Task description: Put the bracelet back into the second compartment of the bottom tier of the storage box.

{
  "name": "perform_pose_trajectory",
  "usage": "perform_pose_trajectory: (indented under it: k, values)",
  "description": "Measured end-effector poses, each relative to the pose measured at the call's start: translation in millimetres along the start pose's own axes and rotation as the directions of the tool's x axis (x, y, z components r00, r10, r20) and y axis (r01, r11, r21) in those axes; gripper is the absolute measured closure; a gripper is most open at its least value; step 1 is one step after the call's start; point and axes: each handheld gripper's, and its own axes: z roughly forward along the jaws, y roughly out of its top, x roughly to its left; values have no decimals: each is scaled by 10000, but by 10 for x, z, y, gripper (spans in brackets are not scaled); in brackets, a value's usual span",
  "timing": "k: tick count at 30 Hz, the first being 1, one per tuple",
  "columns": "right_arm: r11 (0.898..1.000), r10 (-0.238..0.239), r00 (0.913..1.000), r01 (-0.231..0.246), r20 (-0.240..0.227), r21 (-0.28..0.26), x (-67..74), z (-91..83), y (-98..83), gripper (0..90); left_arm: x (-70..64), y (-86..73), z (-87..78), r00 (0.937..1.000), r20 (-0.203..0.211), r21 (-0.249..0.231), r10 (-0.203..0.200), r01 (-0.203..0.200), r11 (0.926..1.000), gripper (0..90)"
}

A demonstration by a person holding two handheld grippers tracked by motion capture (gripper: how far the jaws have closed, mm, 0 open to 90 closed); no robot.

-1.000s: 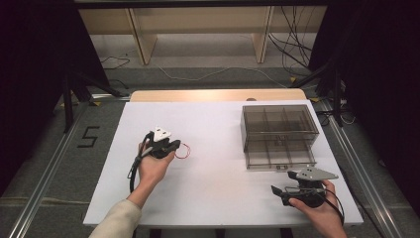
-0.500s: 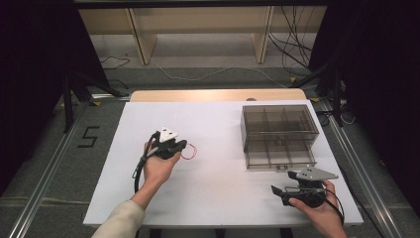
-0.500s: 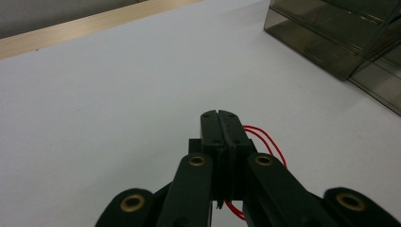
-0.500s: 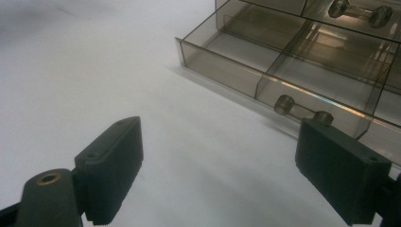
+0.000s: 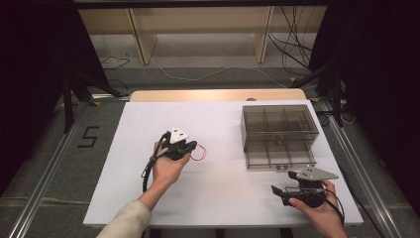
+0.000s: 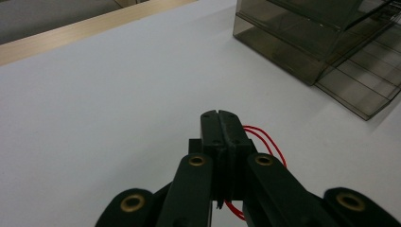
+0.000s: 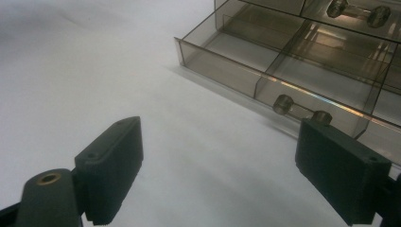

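The table [image 5: 218, 198] has a smooth, matte white top with a strip of pale wood along its far edge. On it stands a box [image 5: 279, 120] of smoky, see-through plastic, rectangular, with thin walls that divide it into compartments. Its lower drawer [image 5: 277, 154] is pulled out toward the person and is also split into compartments; those that can be seen look empty. In the right gripper view, the drawer front carries a small clear handle [image 7: 297, 110] shaped like a bar between two round knobs, and a second handle of the same kind sits on the drawer above.

The left claw [image 5: 189, 147] is closed. Its two black jaws press flat together, and a thin red wire loop [image 5: 198, 152] is caught between them. The loop is round and glossy, and it sticks out to the right side of the jaws, lying just over the white top. In the left gripper view, the box is ahead of this claw and to its right, well apart from it.

The right claw [image 5: 274, 190] is wide open and holds nothing. Its jaws are black, blocky pads with a dull surface, and they touch nothing. The open drawer is just ahead of this claw, near the right jaw.
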Motion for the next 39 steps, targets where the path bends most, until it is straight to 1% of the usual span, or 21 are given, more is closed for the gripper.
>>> perform_pose_trajectory:
  k: [9,13,16,22,26,29,31,34,39]
  values:
    - [10000,5,10000,-5,2,15,-1,-1,-2,167,-163,74,72,9992,329,-62,235,-233,9997,900]
    - [10000,9,10000,-9,0,10,0,-3,-1,167,-227,99,99,9985,471,-96,278,-274,9996,900]
    - [10000,-6,10000,6,-8,24,-1,-4,-2,167,-259,117,113,9978,536,-108,388,-383,9992,900]
    - [10000,3,10000,-3,-2,16,-1,-2,-2,167,-315,151,138,9968,673,-135,435,-426,9990,900]
    - [10000,-5,10000,5,-7,25,-1,-3,-3,167,-354,173,159,9957,762,-138,534,-524,9985,900]
    - [10000,-6,10000,6,-5,22,-1,-5,-3,167,-381,195,173,9954,811,-197,517,-503,9985,900]
    - [10000,-3,10000,3,-13,28,-1,-5,-3,167,-393,208,179,9947,843,-188,585,-571,9982,900]
    - [10000,0,10000,0,-18,24,-1,-5,-3,167,-422,228,192,9944,895,-242,554,-534,9983,900]
    - [10000,1,10000,-1,-13,23,-1,-5,-3,167,-495,272,228,9921,1046,-287,697,-670,9973,900]
